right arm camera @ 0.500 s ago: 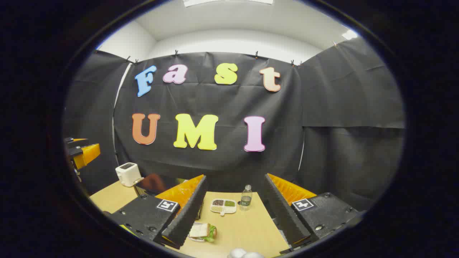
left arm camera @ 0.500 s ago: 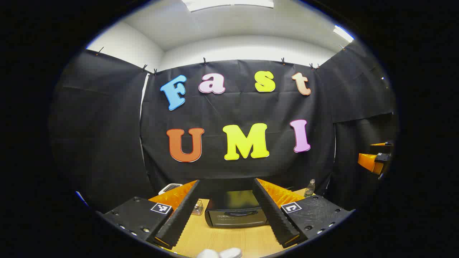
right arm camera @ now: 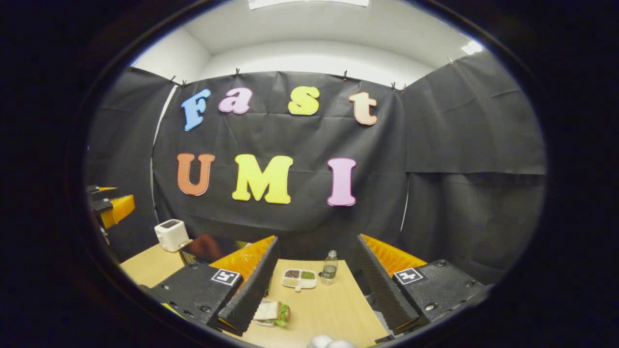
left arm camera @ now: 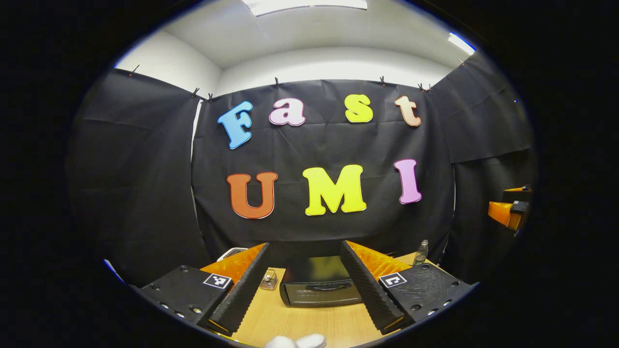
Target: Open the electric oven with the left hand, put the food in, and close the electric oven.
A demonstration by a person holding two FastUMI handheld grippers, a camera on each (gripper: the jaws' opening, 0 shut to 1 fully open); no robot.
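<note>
Left gripper: jaws spread wide, nothing between them, held above the light wooden tabletop. Straight ahead between the jaws, the black box-shaped electric oven with its dark glass door shut and the curved handle facing the jaws. Since half a second ago, oven slid a touch rightward and sat a little larger between the jaws; judged a slow approach lined up on the handle, door not yet touched. Just past the left jaw, a small clear glass jar; behind it, a white appliance corner. Past the right jaw, a clear plastic bottle near the far tabletop edge. Bare tabletop between jaws and oven front, so open room for coming in low; jar close enough to mind on the left.

Right gripper: jaws likewise wide apart and empty. Beside the left jaw, partly tucked under it, the sandwich with green lettuce on a small plate, the food to go in. Further ahead between the jaws, a white divided tray of dark and green fillings, with the bottle standing just right of it. Off past the left jaw, a white toaster near the tabletop's far corner. Compared with before, sandwich and tray drifted slightly leftward; barely any travel, judged waiting. Far tabletop edge close behind tray and bottle.
</note>
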